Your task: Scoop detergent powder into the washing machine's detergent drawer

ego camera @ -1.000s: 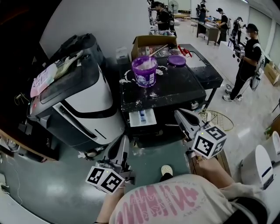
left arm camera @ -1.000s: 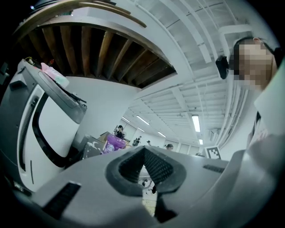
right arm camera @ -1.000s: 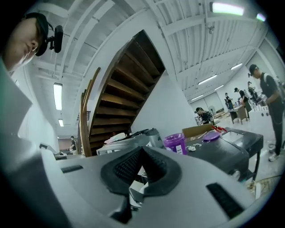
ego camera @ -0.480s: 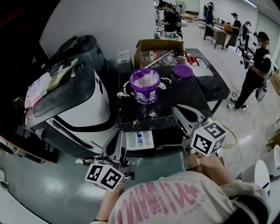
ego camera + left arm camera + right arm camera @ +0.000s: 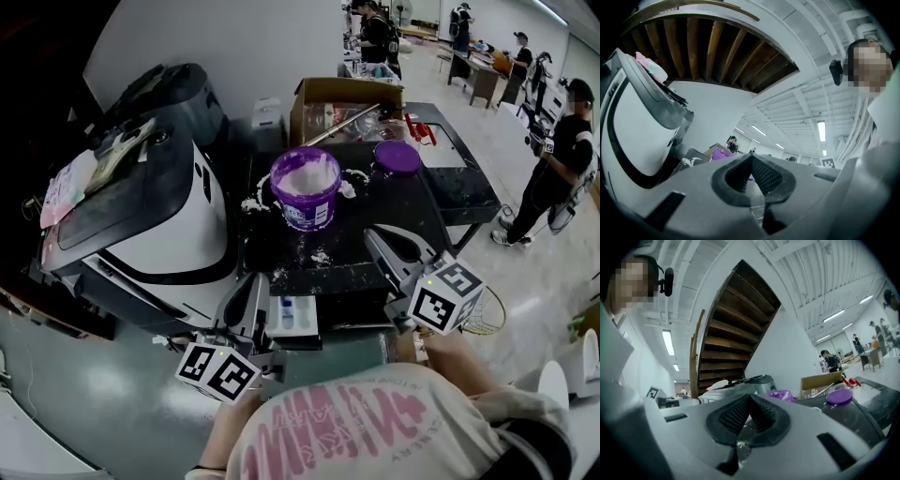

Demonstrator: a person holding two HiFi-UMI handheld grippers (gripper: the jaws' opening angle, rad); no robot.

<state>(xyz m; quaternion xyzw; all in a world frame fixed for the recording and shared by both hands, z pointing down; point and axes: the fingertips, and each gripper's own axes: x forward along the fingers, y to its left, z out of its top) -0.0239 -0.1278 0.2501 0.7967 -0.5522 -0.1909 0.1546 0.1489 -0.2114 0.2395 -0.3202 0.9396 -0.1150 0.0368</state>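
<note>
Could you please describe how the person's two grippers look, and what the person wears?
Both the left gripper and the right gripper are grey, tapering shells with black ribbed pads. Each carries a white cube with black square markers. The person wears a pale T-shirt with pink lettering.

Your head camera looks steeply down on the tabletop [image 5: 384, 208]. Cameras on your left tool [image 5: 251, 286] and right tool [image 5: 375, 236] sit low, level, sharing its purple tub [image 5: 305, 192].
</note>
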